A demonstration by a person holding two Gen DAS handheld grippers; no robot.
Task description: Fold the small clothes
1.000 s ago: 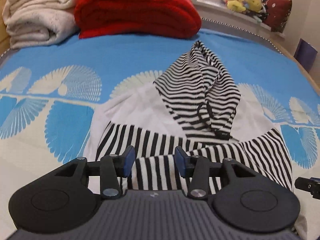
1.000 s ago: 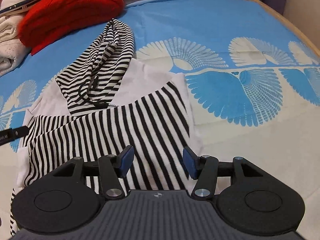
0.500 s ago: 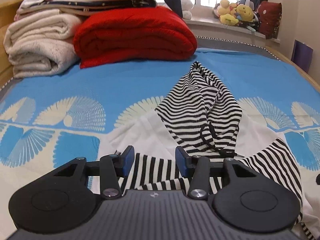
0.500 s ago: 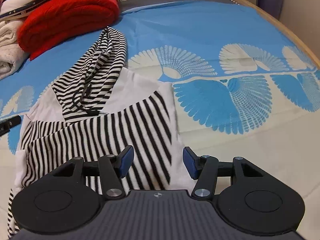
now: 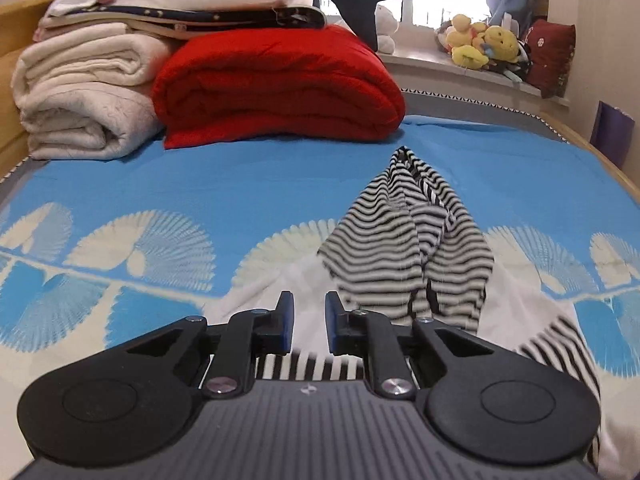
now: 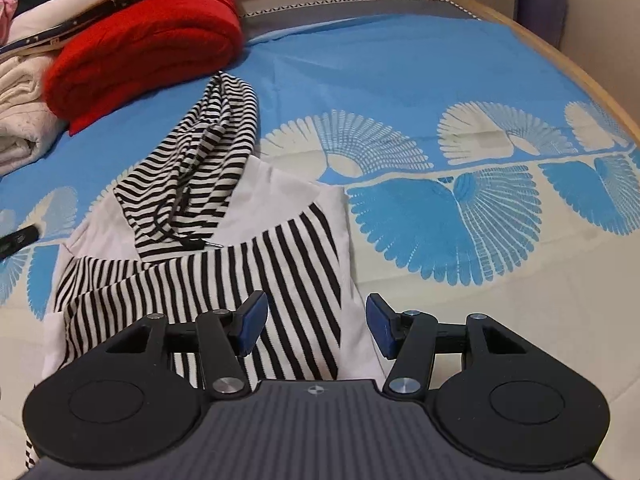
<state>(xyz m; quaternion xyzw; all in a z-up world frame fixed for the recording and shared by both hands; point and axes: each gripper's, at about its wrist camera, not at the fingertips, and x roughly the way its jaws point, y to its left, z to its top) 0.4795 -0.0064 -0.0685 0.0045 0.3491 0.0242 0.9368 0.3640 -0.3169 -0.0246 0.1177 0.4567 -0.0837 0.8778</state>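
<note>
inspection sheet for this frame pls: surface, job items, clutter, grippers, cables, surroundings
Surface: bed with blue fan-print cover, flat.
Job's things: striped hooded top, sleeves folded across the white body, hood spread out.
Clutter: red blanket, cream blankets, stacked linens at the head end.
Grippers: left gripper closing, nothing seen between its jaws; right gripper open above the sleeve.
Cables: nothing seen.
Surroundings: plush toys on the windowsill.

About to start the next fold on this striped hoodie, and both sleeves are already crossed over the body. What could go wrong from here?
1. The left gripper is closing with nothing visibly pinched between its pads, so it may come up empty.
2. The hood lies bunched with its drawstring loose; a fold over it could turn out lumpy.
3. The right gripper hangs open over the striped sleeve; grabbing only that layer could undo the crossed sleeves.
</note>
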